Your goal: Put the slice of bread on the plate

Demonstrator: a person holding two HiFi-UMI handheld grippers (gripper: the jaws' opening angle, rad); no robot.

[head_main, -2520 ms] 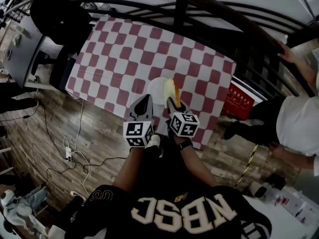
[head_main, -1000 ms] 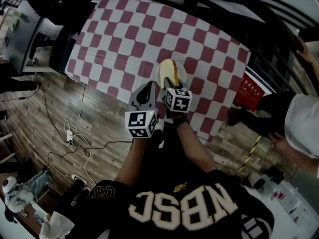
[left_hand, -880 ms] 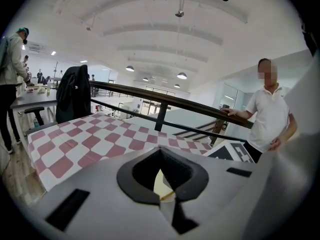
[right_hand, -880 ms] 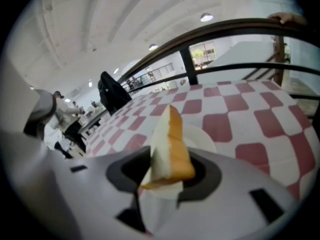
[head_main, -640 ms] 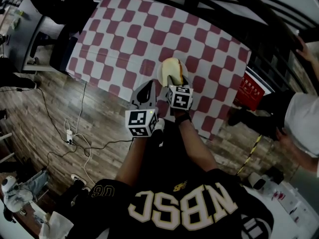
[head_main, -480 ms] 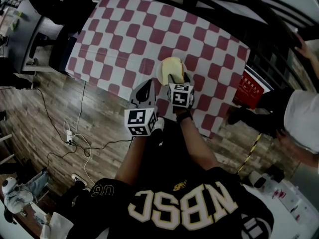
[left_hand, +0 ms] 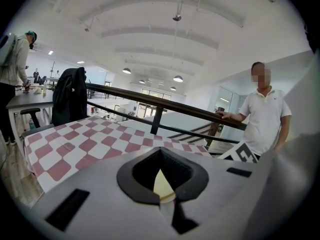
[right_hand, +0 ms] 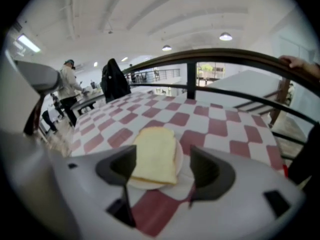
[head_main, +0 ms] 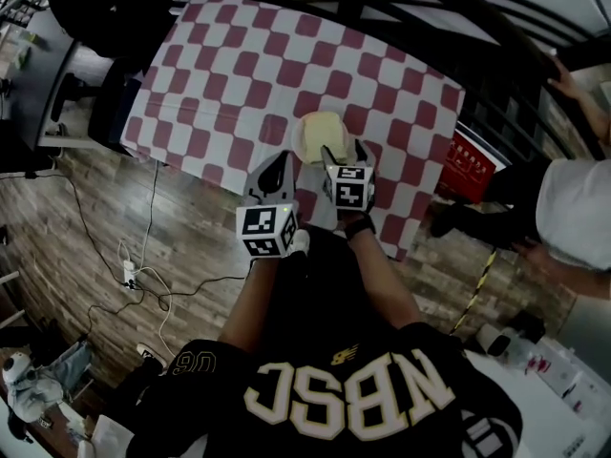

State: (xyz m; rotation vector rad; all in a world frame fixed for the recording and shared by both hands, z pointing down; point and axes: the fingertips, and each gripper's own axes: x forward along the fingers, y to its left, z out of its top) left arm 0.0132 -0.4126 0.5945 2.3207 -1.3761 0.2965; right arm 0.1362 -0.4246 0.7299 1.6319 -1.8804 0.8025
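Slice of bread (right_hand: 155, 153) flat on plate (right_hand: 180, 160), long axis running straight away from right tongs (right_hand: 161, 159) | plate mostly covered, bread's near corner behind one jaw | bread just ahead, between the opening jaws, untouched | left tongs (left_hand: 160, 150) together, empty, alongside | checked tabletop (head_main: 239, 74) beneath.
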